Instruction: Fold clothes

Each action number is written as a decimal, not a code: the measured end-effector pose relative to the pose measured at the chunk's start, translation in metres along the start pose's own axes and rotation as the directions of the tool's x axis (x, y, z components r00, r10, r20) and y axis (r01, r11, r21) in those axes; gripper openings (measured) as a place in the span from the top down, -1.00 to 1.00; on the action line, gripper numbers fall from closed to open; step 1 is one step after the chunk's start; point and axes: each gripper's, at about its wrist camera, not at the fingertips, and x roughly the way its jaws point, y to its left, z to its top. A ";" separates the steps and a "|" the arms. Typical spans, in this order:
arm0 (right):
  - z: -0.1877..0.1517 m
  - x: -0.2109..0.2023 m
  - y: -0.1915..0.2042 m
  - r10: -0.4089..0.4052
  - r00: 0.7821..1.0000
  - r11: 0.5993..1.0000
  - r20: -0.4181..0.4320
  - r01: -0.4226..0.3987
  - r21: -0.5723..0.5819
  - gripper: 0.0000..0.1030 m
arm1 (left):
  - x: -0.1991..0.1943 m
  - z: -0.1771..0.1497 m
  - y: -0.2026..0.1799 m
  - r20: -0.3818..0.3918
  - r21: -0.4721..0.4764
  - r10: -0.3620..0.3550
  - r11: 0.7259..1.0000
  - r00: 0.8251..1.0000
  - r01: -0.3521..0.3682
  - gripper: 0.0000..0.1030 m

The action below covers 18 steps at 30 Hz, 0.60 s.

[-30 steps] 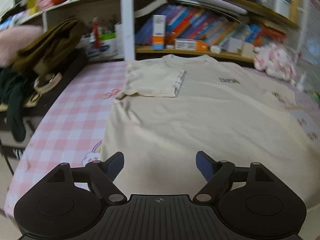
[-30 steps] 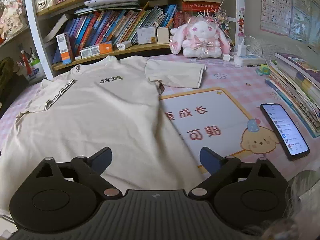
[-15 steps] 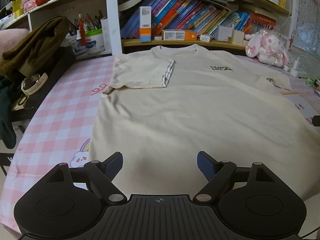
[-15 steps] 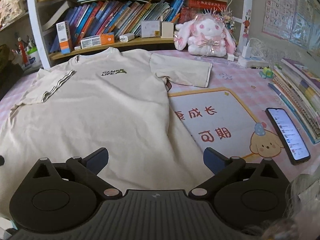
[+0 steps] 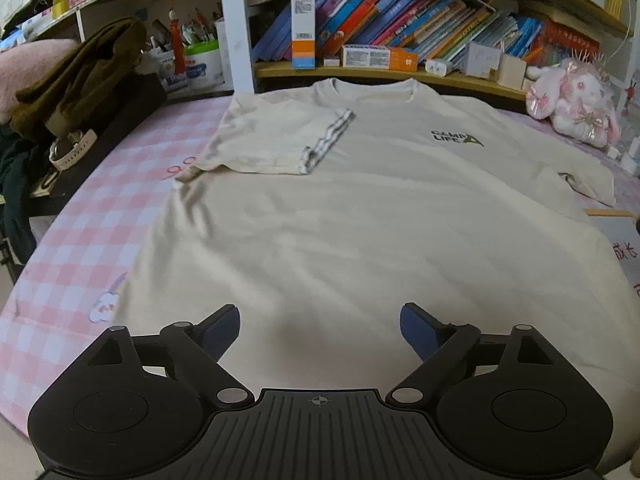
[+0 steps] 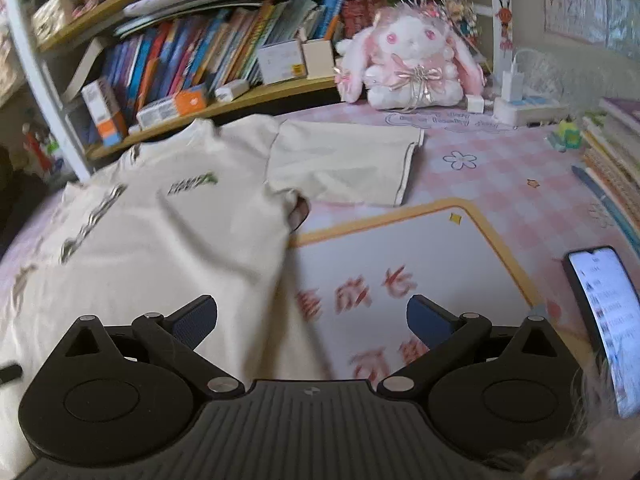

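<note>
A cream T-shirt point(image 5: 360, 216) with a small dark chest logo lies flat, front up, on the pink checked table. Its left sleeve point(image 5: 276, 144) is folded in over the chest. Its right sleeve point(image 6: 348, 168) lies spread out to the side. My left gripper point(image 5: 320, 320) is open and empty, above the shirt's lower hem. My right gripper point(image 6: 312, 316) is open and empty, over the shirt's right side edge point(image 6: 280, 280) and the white mat point(image 6: 412, 264). The right wrist view is blurred.
A bookshelf point(image 5: 380, 40) runs along the far edge. A pink plush rabbit point(image 6: 412, 64) sits at the back right. A lit phone point(image 6: 608, 316) and stacked books point(image 6: 616, 140) lie on the right. Dark clothes and a watch point(image 5: 72, 148) sit at the left.
The left gripper has swung right and now faces the shirt squarely. The right gripper has moved right and forward, toward the spread sleeve. Both stay open.
</note>
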 end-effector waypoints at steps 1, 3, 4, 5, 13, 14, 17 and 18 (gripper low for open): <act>0.007 0.006 -0.010 0.026 1.000 0.999 -0.007 -0.026 0.021 -0.98 | -0.001 -0.001 -0.006 -0.004 -0.003 0.010 1.000 1.000 -0.010 -0.74; 0.019 0.018 -0.027 0.073 0.997 0.995 -0.023 -0.071 0.068 -0.94 | -0.002 -0.003 -0.017 -0.016 -0.011 0.032 0.999 0.999 -0.032 -0.74; 0.025 0.025 -0.035 0.093 0.995 0.992 -0.033 -0.090 0.094 -0.93 | -0.002 -0.004 -0.021 -0.024 -0.018 0.043 0.999 0.999 -0.044 -0.74; 0.032 0.032 -0.043 0.114 0.993 0.987 -0.045 -0.107 0.121 -0.93 | -0.003 -0.006 -0.025 -0.032 -0.026 0.054 0.998 0.998 -0.055 -0.74; 0.062 0.076 -0.084 0.273 0.958 0.918 -0.084 -0.234 0.320 -0.55 | -0.010 -0.018 -0.047 -0.096 -0.043 0.127 0.990 0.987 -0.131 -0.74; 0.066 0.081 -0.088 0.284 0.955 0.908 -0.085 -0.240 0.344 -0.50 | -0.011 -0.019 -0.048 -0.103 -0.047 0.135 0.989 0.985 -0.141 -0.74; 0.076 0.096 -0.099 0.272 0.959 0.894 -0.084 -0.220 0.391 -0.27 | -0.014 -0.021 -0.049 -0.118 -0.055 0.158 0.985 0.980 -0.165 -0.74; 0.080 0.100 -0.102 0.252 0.964 0.896 -0.084 -0.199 0.396 -0.21 | -0.015 -0.021 -0.049 -0.121 -0.058 0.165 0.983 0.979 -0.173 -0.74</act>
